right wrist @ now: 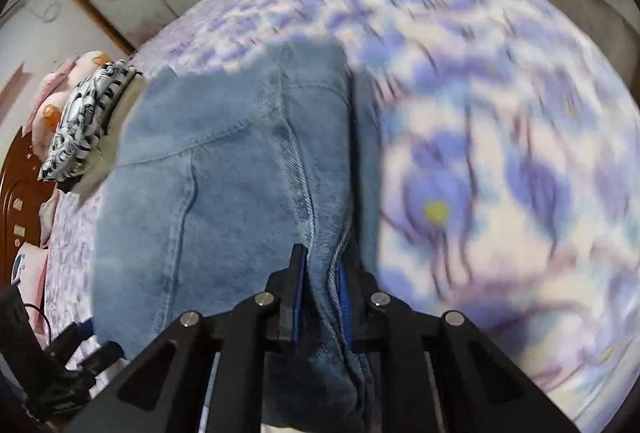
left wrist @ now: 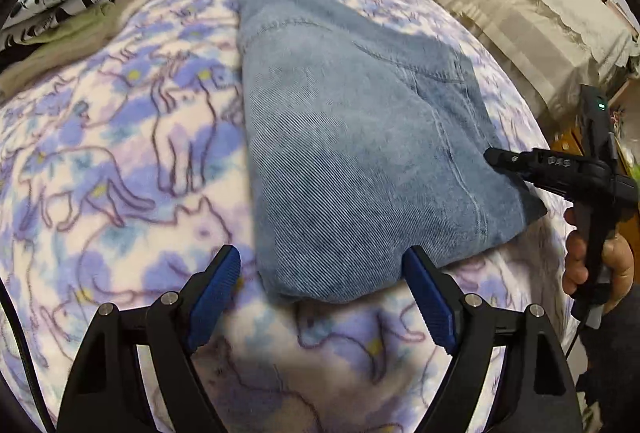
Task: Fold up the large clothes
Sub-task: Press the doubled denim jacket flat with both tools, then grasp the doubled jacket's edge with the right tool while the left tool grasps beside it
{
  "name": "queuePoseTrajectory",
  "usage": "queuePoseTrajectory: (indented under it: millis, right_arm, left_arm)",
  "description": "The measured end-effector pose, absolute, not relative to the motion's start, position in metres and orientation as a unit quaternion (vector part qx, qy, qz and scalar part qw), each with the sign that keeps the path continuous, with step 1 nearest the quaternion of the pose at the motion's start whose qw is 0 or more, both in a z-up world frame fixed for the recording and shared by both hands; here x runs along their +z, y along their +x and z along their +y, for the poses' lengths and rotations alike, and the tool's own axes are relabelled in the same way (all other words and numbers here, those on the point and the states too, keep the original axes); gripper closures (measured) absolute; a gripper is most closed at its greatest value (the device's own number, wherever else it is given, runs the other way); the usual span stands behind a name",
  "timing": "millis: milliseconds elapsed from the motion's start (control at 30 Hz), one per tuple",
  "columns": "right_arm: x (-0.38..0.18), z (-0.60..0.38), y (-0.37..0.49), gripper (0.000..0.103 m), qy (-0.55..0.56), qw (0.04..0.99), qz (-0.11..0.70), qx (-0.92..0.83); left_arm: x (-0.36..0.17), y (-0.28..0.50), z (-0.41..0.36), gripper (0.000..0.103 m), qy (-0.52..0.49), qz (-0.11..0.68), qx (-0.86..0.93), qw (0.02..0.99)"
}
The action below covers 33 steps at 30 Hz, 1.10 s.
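Spread across a cat-print blanket (left wrist: 120,161), the right gripper (right wrist: 322,297) pinches the edge of the jeans (left wrist: 352,153); the left gripper (left wrist: 322,287) gapes wide, empty, at their near corner. Already folded compact, they probably need 1 more fold.

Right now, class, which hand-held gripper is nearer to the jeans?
Right. The right hand-held gripper is clamped on the jeans' edge; the left hand-held gripper is open, its pads not touching them.
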State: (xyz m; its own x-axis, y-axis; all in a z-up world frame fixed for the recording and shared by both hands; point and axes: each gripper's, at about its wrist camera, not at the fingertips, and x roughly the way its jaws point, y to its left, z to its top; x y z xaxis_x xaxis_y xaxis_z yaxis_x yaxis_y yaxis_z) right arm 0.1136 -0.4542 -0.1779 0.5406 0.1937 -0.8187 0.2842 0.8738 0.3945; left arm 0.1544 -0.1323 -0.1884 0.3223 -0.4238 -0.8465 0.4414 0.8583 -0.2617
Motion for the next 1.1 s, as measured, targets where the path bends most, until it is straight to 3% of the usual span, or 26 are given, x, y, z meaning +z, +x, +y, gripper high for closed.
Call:
queuePoseTrajectory:
  millis: [133, 400, 500, 567, 600, 667, 800, 1100]
  right_arm:
    - [-0.169, -0.469, 0.092, 0.066, 0.343, 0.819, 0.460, 0.004]
    - [-0.146, -0.446, 0.062, 0.066, 0.291, 0.839, 0.458, 0.023]
    - [-0.153, -0.431, 0.067, 0.066, 0.233, 0.845, 0.481, 0.001]
    - [-0.157, -0.422, 0.068, 0.070, 0.185, 0.849, 0.495, -0.014]
    - [-0.156, -0.420, 0.064, 0.086, 0.159, 0.853, 0.496, -0.026]
    - [-0.153, -0.416, 0.057, 0.094, 0.136, 0.860, 0.490, -0.035]
    - [-0.182, -0.426, 0.050, 0.095, 0.176, 0.840, 0.510, -0.049]
    - [-0.150, -0.438, 0.044, 0.090, 0.225, 0.845, 0.483, -0.053]
  left_arm:
    - [-0.183, 0.157, -0.121, 0.020, -0.008, 0.518, -0.267, 0.812]
    - [-0.178, 0.177, -0.097, 0.021, -0.068, 0.522, -0.256, 0.810]
    - [-0.184, 0.183, -0.098, 0.028, -0.082, 0.526, -0.262, 0.805]
    - [-0.187, 0.185, -0.104, 0.043, -0.085, 0.532, -0.275, 0.796]
    - [-0.186, 0.185, -0.107, 0.047, -0.084, 0.530, -0.282, 0.795]
    - [-0.183, 0.181, -0.114, 0.053, -0.065, 0.521, -0.289, 0.801]
    - [-0.198, 0.186, -0.119, 0.050, -0.068, 0.539, -0.281, 0.791]
    - [-0.167, 0.189, -0.130, 0.047, -0.025, 0.521, -0.275, 0.808]
